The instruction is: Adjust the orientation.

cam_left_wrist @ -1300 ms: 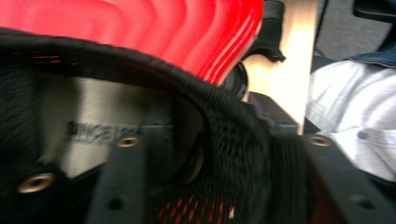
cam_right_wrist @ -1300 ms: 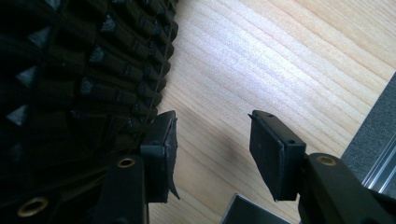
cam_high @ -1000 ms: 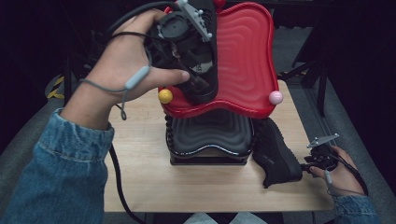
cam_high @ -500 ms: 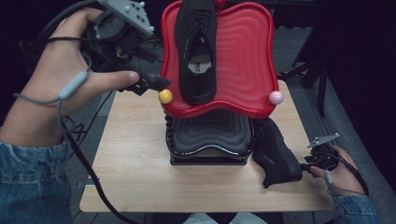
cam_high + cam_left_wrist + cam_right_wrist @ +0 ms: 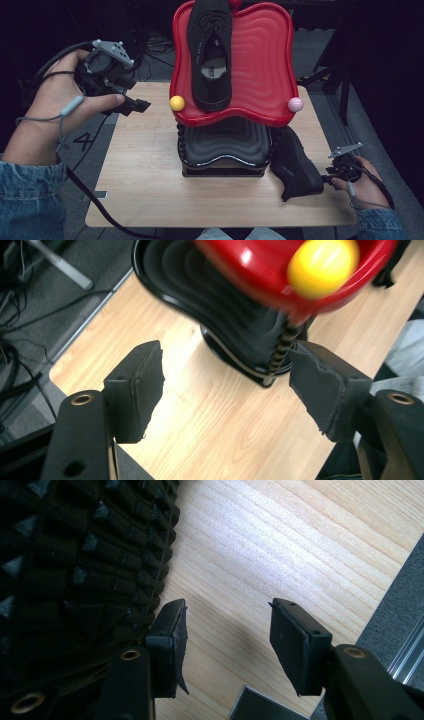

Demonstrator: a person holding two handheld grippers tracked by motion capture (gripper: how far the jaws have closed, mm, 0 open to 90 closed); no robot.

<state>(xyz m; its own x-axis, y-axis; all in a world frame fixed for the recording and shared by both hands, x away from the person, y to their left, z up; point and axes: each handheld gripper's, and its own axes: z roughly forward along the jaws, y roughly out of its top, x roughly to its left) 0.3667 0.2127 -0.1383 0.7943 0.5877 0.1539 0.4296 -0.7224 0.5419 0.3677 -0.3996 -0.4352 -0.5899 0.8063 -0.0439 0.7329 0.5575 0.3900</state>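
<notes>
Wooden table (image 5: pixel 140 165) carries a red tray (image 5: pixel 260 65) with one shoe (image 5: pixel 210 50), while the left gripper (image 5: pixel 135 104) has just been opening, empty, and the right gripper (image 5: pixel 227 630) waits wide beside the second shoe (image 5: pixel 295 167), probably to lift it.

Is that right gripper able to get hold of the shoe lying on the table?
Probably yes. The right gripper sits open right beside the table shoe, its jaws next to the ridged sole, and nothing lies between them. It holds nothing now.
</notes>
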